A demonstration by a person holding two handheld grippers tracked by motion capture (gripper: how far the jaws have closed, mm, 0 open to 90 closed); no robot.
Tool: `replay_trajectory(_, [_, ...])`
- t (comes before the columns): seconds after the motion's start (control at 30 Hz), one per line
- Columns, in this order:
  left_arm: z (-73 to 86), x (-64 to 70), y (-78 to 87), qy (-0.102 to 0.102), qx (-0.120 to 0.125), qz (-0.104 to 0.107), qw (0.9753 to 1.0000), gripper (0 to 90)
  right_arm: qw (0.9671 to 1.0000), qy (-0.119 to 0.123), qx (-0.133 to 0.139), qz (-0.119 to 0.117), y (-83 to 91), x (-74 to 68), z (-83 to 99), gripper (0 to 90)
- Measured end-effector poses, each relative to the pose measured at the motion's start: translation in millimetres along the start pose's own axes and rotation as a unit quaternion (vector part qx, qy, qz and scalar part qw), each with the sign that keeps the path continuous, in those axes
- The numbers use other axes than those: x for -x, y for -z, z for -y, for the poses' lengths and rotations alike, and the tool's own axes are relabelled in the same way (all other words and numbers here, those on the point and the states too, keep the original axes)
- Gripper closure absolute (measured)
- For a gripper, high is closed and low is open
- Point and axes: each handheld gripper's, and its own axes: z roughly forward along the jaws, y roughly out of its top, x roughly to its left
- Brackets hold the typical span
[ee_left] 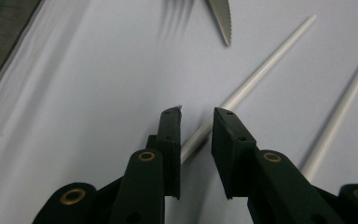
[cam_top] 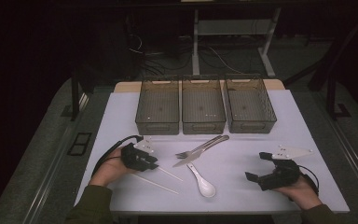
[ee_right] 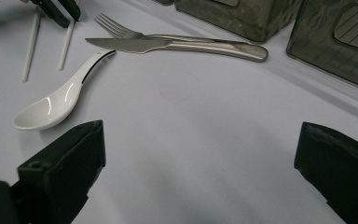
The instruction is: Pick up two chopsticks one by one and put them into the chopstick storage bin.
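Two white chopsticks lie at the table's front left, one [cam_top: 170,173] nearer the middle and one [cam_top: 156,184] nearer the edge. My left gripper [cam_top: 154,164] is low over them, open by a narrow gap. In the left gripper view its jaws [ee_left: 196,114] straddle the end of one chopstick [ee_left: 265,63], while the other chopstick [ee_left: 345,102] lies to the right. A white spoon [cam_top: 204,184] rests mid-front, with a steel fork [cam_top: 186,152] and knife [cam_top: 200,151] side by side behind it. My right gripper [cam_top: 256,166] is wide open over bare table at the front right [ee_right: 200,140].
Three dark see-through bins [cam_top: 157,127] [cam_top: 203,127] [cam_top: 251,125] stand in a row at the back of the white tabletop [cam_top: 242,154]. The right gripper view has the spoon [ee_right: 51,107], knife [ee_right: 130,44] and fork [ee_right: 116,28] to its left, and two bins [ee_right: 242,16] [ee_right: 340,37] ahead.
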Motion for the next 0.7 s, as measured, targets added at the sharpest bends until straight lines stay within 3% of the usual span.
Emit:
replay_trajectory(0.47, [5.6, 19.9, 5.3, -0.014, -0.010, -0.011, 0.9998, 72.8, 1.0000, -0.001, 0.000, 0.000, 0.4, 0.1, 0.1, 1.9])
replay_trajectory(0.57, [3.3, 20.8, 6.2, -0.012, 0.003, -0.010, 0.9999, 67.7, 1.0000, 0.000, 0.000, 0.000, 0.2, -0.2, -0.1, 1.9])
replay_trajectory(0.7, [-11.5, 30.6, 7.7, -0.029, 0.038, 0.006, 0.9988, 65.8, 1.0000, 0.000, 0.000, 0.000, 0.2, -0.1, -0.2, 1.9])
